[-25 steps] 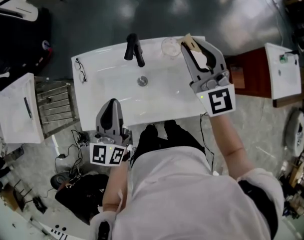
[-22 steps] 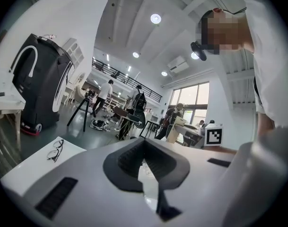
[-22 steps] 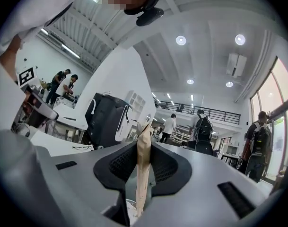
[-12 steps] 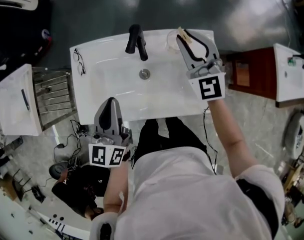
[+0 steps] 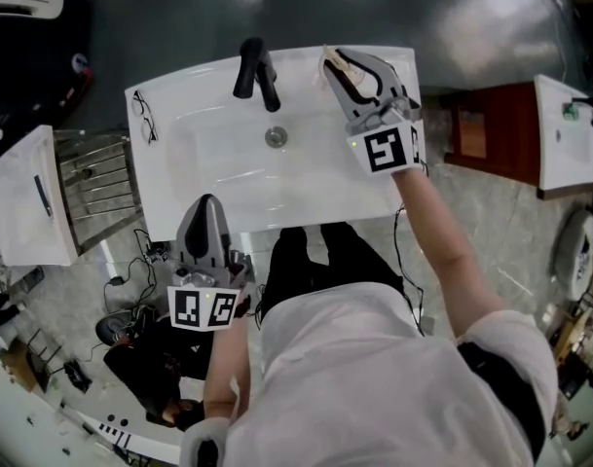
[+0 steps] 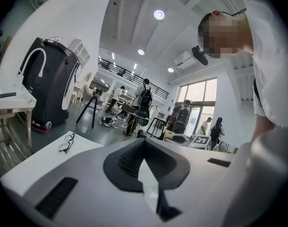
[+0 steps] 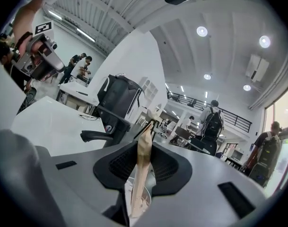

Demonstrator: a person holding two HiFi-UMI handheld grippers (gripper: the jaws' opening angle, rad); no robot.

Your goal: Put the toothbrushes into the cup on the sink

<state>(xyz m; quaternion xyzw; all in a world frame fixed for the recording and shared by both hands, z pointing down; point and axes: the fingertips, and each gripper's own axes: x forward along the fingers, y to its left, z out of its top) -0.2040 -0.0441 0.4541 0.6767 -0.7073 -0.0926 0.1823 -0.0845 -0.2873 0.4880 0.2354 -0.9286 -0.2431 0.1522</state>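
A beige toothbrush [image 5: 341, 66] [image 7: 144, 160] stands between the jaws of my right gripper [image 5: 339, 61] [image 7: 146, 148]. Those jaws are opening, though the pads still touch the handle. The gripper hangs over the back right corner of the white sink [image 5: 208, 163]. In the right gripper view the rim of a clear cup [image 7: 148, 190] shows just under the jaws, with the handle's lower end at it. The head view hides the cup under the gripper. My left gripper [image 5: 205, 204] [image 6: 144, 143] rests at the sink's near edge, shut and empty.
A black faucet [image 5: 254, 71] [image 7: 103, 135] and the drain [image 5: 276, 136] sit mid-sink. Glasses [image 5: 143, 127] [image 6: 65, 143] lie on the left rim. A metal rack [image 5: 101, 197] and a white table [image 5: 23, 212] stand to the left, a brown cabinet [image 5: 481, 129] to the right.
My right gripper has carried the toothbrush leftward and toward the back of the sink, over the spot where the cup stood. The left gripper has stayed put.
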